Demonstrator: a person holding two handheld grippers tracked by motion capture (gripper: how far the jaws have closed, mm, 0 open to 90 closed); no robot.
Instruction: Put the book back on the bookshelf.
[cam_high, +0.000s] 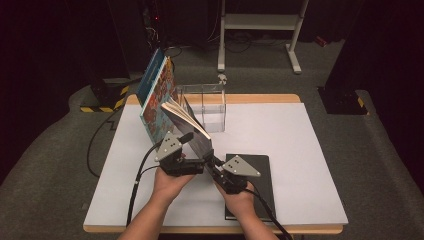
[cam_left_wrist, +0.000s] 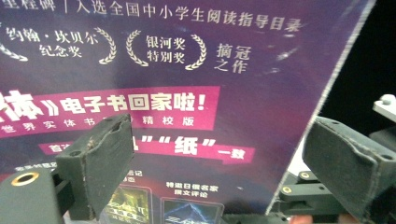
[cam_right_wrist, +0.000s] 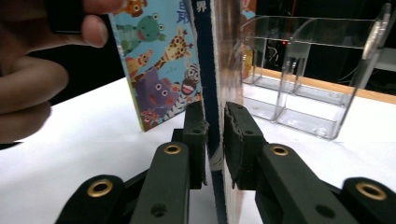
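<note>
The right hand-held gripper is pinching the lower edge of a paperback book, which is held tilted above the white bench, its pages fanned slightly at the top. In the right gripper view the two black pads press on either side of the dark blue spine edge of that book, with no visible gap. The left hand-held gripper sits just beside the same book on its left side; in the left gripper view its jaws are spread wide, with the purple back cover, printed with Chinese text and award wreaths, standing between and behind the pads without either pad pressing on it. Behind the held book, a children's picture book with cartoon animals on its cover stands upright and tilted, its lower edge on the bench; the same cover appears in the right gripper view, to the left of the held book. A clear acrylic organiser with several compartments stands at the far side of the bench, just beside and to the right of the books. A flat black book lies on the bench near the front edge, under the right hand. The left hand grips the body of its tool; cables trail from both tools towards the front of the bench.
</note>
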